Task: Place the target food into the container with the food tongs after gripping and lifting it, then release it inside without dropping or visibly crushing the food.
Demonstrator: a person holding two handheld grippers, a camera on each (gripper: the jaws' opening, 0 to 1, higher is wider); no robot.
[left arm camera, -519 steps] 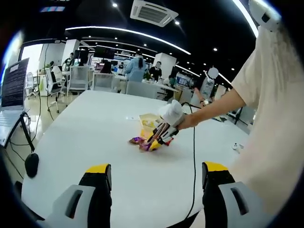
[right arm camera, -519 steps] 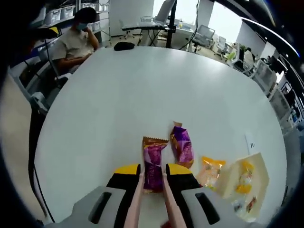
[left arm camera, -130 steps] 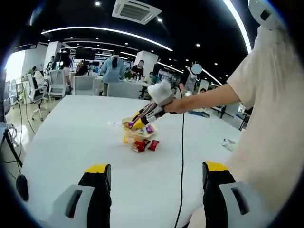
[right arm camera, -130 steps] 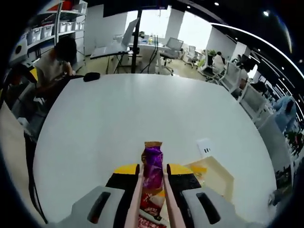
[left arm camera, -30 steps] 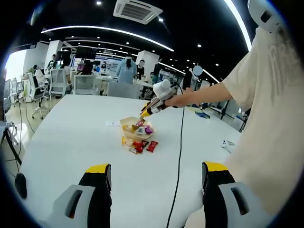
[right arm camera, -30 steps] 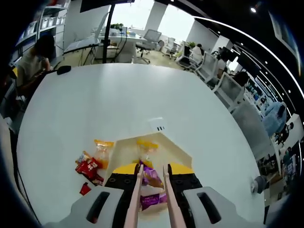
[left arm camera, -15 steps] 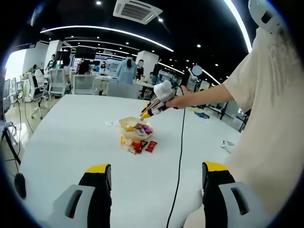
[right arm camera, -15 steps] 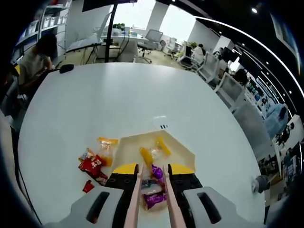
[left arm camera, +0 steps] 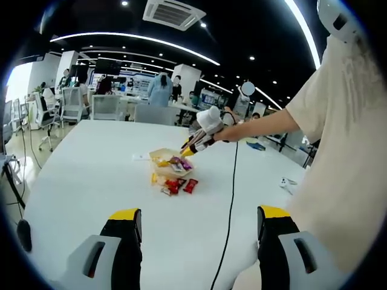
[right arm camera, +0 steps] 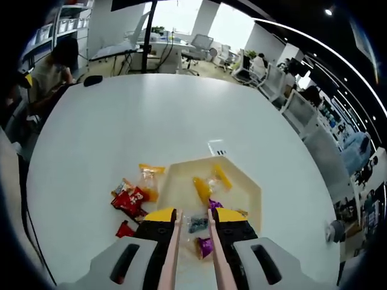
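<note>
While my right tool [right arm camera: 192, 232] is hanging over the container [right arm camera: 254, 193] with tongs parted and empty — purple snack [right arm camera: 204, 246] lying inside — I'm lifting straight up, avoiding the rim.

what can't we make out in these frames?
- Right gripper view: purple snack in the container is partly hidden by the right gripper and its pink tongs.
- Left gripper view: red packets too small to identify; tong tips hidden at this distance.
- Wrapper print is blurred in both views.
</note>
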